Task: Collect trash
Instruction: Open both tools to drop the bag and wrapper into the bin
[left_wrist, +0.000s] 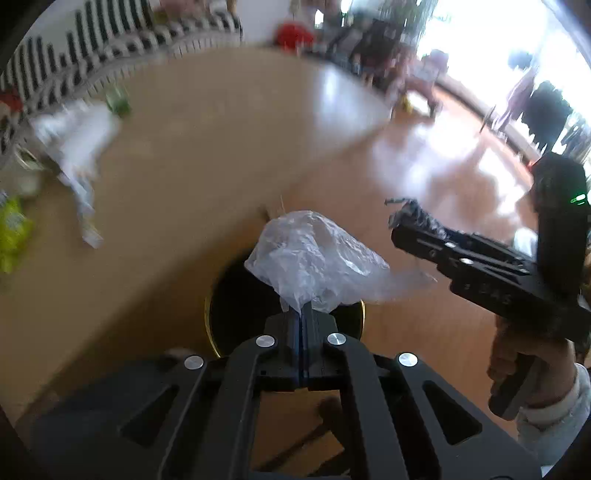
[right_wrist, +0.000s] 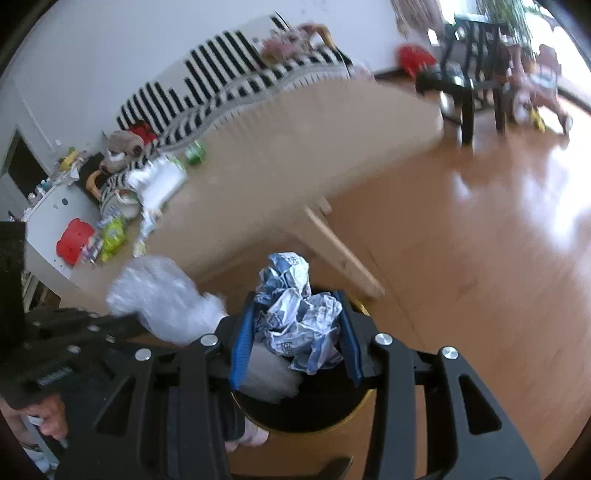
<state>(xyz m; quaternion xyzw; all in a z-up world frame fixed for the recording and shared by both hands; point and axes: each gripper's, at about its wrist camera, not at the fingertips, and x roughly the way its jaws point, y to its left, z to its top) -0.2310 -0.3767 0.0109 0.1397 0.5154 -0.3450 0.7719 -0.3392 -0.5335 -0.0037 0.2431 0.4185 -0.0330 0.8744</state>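
Standing beside the table (left_wrist: 192, 158), I see both tongs held over a black bin (right_wrist: 306, 406) with a gold rim on the wood floor (right_wrist: 461, 258).

Far to the left of the left tongs (left_wrist: 303, 314), more rubbish lies on the table: a yellow-green packet (left_wrist: 13, 232), white paper (left_wrist: 79, 144) and a green item (left_wrist: 118, 101), all blurred. Behind them is a striped sofa (left_wrist: 92, 48).

The left tongs are clenched tight, and a clear plastic bag (left_wrist: 314, 262) is pinched between the two blue pads. The bag puffs up above the tips, and the dark mouth of the bin is just under it.

To the right of it, the right tongs (right_wrist: 299, 325) grasp a crumpled ball of paper (right_wrist: 299, 314) with blue print. The blue pads (right_wrist: 242, 343) press it from both sides, half closed around it. The ball is directly above the bin opening. In the left camera, the right tongs appear at the right edge, with a hand (left_wrist: 524, 365) around the grip and a light sleeve (left_wrist: 557, 413) below.

Farther right of both tongs, the floor shines with bright light, and a dark chair (right_wrist: 469, 81) stands at the far end of the table.
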